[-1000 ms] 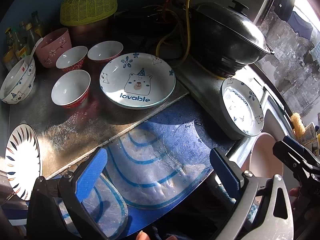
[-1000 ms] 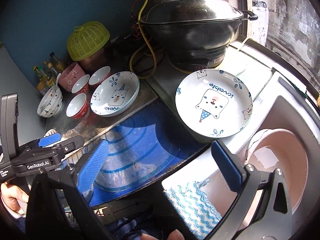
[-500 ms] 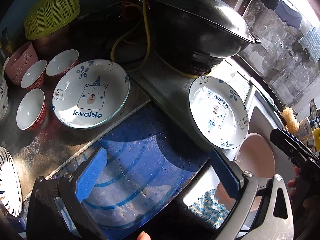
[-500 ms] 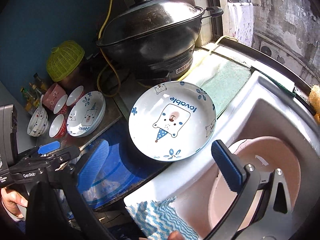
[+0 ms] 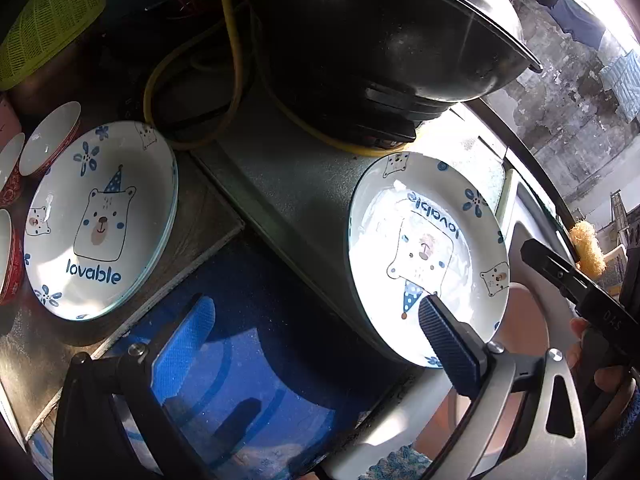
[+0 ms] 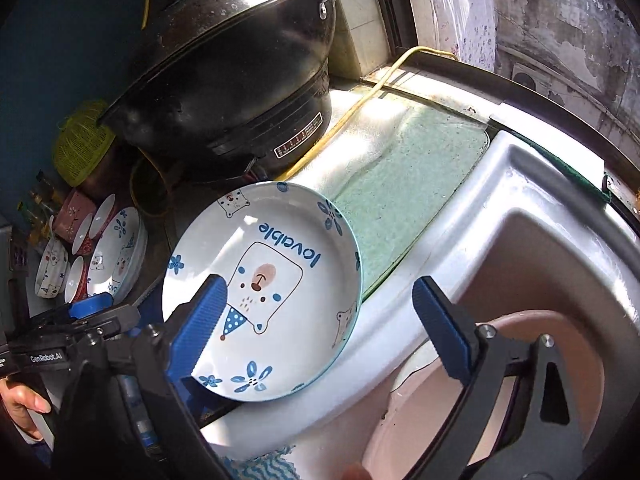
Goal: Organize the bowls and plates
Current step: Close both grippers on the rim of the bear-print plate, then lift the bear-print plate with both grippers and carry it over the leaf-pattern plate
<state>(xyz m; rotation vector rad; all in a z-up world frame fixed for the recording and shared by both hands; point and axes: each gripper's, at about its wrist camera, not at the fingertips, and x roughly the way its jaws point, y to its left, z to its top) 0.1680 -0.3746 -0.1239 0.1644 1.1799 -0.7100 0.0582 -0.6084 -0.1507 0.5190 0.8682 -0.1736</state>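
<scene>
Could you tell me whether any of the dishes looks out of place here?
Yes: one white bear-print plate sits alone beside the sink, its rim overhanging the counter edge, apart from its matching white bear-print plate among the small bowls.

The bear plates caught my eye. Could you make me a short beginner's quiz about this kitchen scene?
1. True or false: the right gripper is shut on the bear plate by the sink.
2. Which word is printed on that plate?
3. What stands behind it: A) black wok B) kettle C) toaster?

Key: 1 false, both the right and the left gripper are open and hold nothing; 2 lovable; 3 A.
</scene>
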